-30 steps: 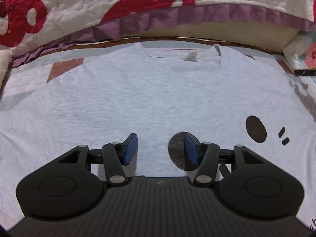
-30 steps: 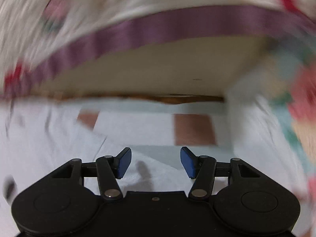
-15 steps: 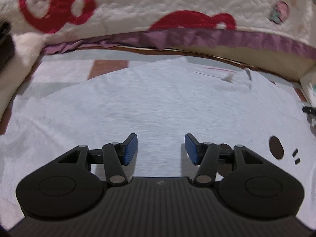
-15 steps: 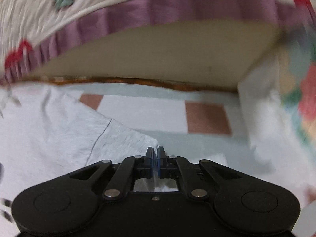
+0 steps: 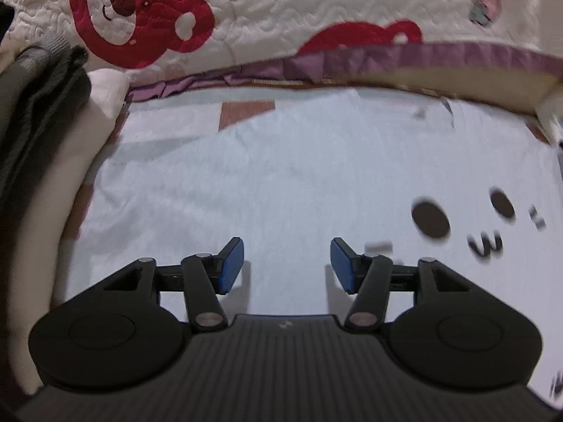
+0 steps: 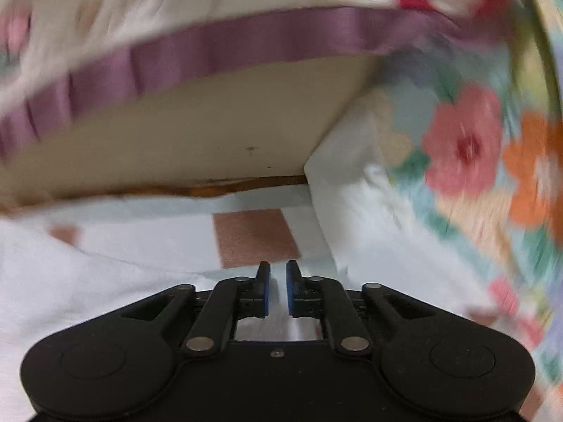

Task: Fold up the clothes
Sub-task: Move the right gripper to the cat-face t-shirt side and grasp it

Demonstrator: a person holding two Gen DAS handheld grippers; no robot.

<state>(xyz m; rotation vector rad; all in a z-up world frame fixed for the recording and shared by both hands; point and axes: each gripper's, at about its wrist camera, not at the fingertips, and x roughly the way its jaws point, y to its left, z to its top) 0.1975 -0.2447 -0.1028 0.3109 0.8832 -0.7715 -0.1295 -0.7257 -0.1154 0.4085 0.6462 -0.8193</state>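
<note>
Over the bed sheet (image 5: 169,130), your left gripper (image 5: 286,263) stayed wide open and empty while sliding toward the flat T-shirt's (image 5: 281,176) left side; your right gripper (image 6: 278,290) eased from clamped to a narrow gap, grip on the hem unclear.

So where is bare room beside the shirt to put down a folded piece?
Bare checked sheet lies between the t-shirt and the purple quilt trim, and by the floral pillow. The left side is crowded by dark clothes.

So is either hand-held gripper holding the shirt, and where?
Left hand-held gripper: open, holding nothing. Right hand-held gripper: nearly closed over the shirt edge; an actual pinch cannot be told.
</note>
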